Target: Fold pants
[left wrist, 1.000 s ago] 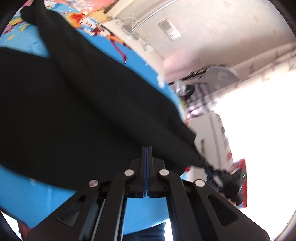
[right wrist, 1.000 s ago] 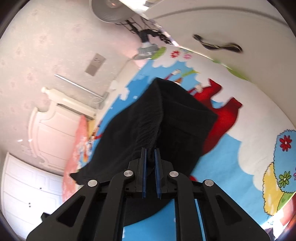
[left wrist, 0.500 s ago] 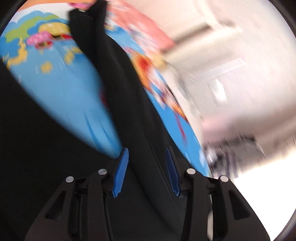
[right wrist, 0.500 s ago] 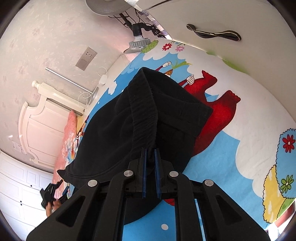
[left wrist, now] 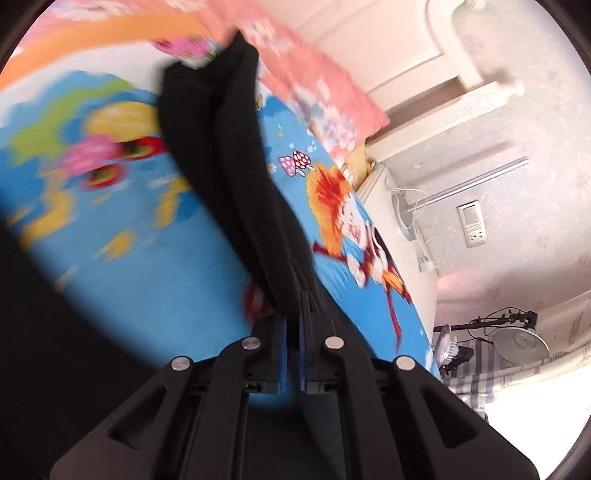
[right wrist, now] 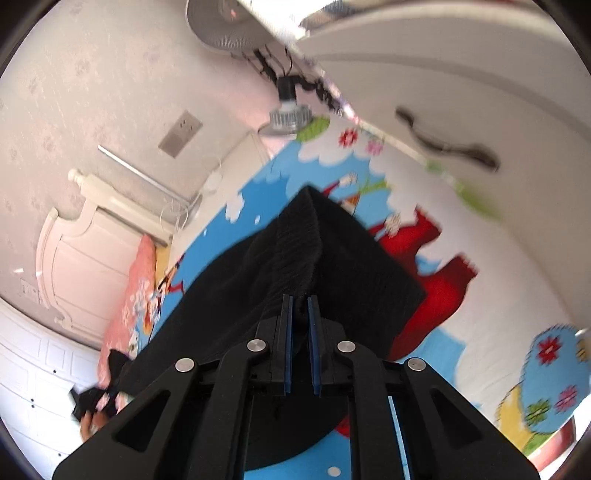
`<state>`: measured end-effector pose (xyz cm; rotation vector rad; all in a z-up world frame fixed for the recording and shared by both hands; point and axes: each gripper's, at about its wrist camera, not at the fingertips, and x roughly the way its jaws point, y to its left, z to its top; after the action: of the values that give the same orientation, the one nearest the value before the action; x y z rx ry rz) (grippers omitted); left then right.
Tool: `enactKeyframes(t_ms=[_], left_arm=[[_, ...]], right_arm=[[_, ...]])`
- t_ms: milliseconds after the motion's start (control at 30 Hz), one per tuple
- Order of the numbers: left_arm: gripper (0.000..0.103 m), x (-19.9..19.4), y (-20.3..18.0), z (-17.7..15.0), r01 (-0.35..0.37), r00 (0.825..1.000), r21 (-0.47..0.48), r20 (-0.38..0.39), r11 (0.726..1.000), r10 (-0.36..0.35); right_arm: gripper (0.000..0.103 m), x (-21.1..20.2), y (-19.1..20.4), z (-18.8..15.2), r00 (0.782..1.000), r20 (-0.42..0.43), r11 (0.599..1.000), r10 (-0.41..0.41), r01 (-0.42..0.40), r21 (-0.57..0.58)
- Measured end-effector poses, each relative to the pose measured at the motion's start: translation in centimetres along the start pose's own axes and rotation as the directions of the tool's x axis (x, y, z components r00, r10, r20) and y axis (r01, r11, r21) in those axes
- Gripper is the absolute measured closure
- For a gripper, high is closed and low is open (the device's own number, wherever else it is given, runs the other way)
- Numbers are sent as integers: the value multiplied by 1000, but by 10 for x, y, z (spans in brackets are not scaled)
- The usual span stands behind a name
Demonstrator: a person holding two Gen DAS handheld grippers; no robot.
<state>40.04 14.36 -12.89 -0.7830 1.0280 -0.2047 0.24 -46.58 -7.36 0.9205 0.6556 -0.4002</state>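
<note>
The black pants point(left wrist: 229, 147) lie stretched over the cartoon-print bed sheet point(left wrist: 155, 258). In the left wrist view one leg runs from my left gripper point(left wrist: 294, 295) up toward the pink pillow. That gripper is shut on the leg's fabric. In the right wrist view my right gripper point(right wrist: 299, 299) is shut on the ribbed waistband of the pants point(right wrist: 332, 258), lifted a little off the sheet. The far end of the pants reaches a hand point(right wrist: 88, 424) holding the other gripper at the lower left.
A pink pillow point(left wrist: 325, 96) and a white headboard point(right wrist: 74, 251) stand at the bed's head. Beside the bed are a wall with a socket point(left wrist: 472, 225), a lamp point(left wrist: 521, 343) on a stand and a round fan point(right wrist: 221, 29). A white cabinet door with a handle point(right wrist: 447, 144) is at the right.
My left gripper let go of the fabric, opened, swung along the pants to the leg and shut on it. My right gripper kept its hold on the waistband and rose slightly.
</note>
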Motion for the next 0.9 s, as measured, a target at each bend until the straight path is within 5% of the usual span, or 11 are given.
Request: enactKeyframes(t_ms=[133, 267, 433, 500, 600, 700, 733, 800, 833, 867, 900], left_arm=[[99, -84, 25, -85, 11, 999, 23, 44, 1000, -12], [92, -84, 86, -155, -23, 998, -36, -65, 999, 20], [61, -116, 94, -162, -155, 986, 65, 70, 986, 150], [30, -124, 64, -146, -253, 958, 182, 187, 950, 219], [28, -107, 21, -126, -420, 902, 367, 267, 830, 338], [29, -54, -10, -106, -601, 795, 537, 328, 592, 510], [29, -29, -15, -102, -653, 740, 581, 353, 486, 572], [52, 20, -19, -89, -692, 657, 642, 369, 331, 658], [65, 33, -13, -80, -698, 631, 649, 357, 303, 688], [85, 39, -4, -71, -704, 610, 648, 341, 291, 716], [89, 40, -4, -62, -697, 618, 649, 326, 306, 715]], right_arm=[[92, 1, -21, 9, 997, -4, 997, -80, 80, -5], [91, 32, -43, 0, 983, -81, 985, -162, 157, -65], [82, 36, -49, -5, 978, -73, 977, -195, 187, -99], [77, 36, -52, -5, 979, -66, 978, -192, 186, -92], [71, 36, -53, -6, 979, -64, 979, -192, 187, -81], [69, 36, -52, -5, 980, -63, 980, -188, 182, -84], [65, 36, -53, -5, 980, -64, 980, -187, 182, -82], [47, 35, -56, -3, 981, -65, 982, -180, 176, -65], [33, 35, -58, -3, 983, -68, 985, -169, 166, -55], [34, 36, -59, -3, 986, -73, 989, -147, 144, -44], [37, 37, -58, -4, 987, -77, 989, -142, 138, -55]])
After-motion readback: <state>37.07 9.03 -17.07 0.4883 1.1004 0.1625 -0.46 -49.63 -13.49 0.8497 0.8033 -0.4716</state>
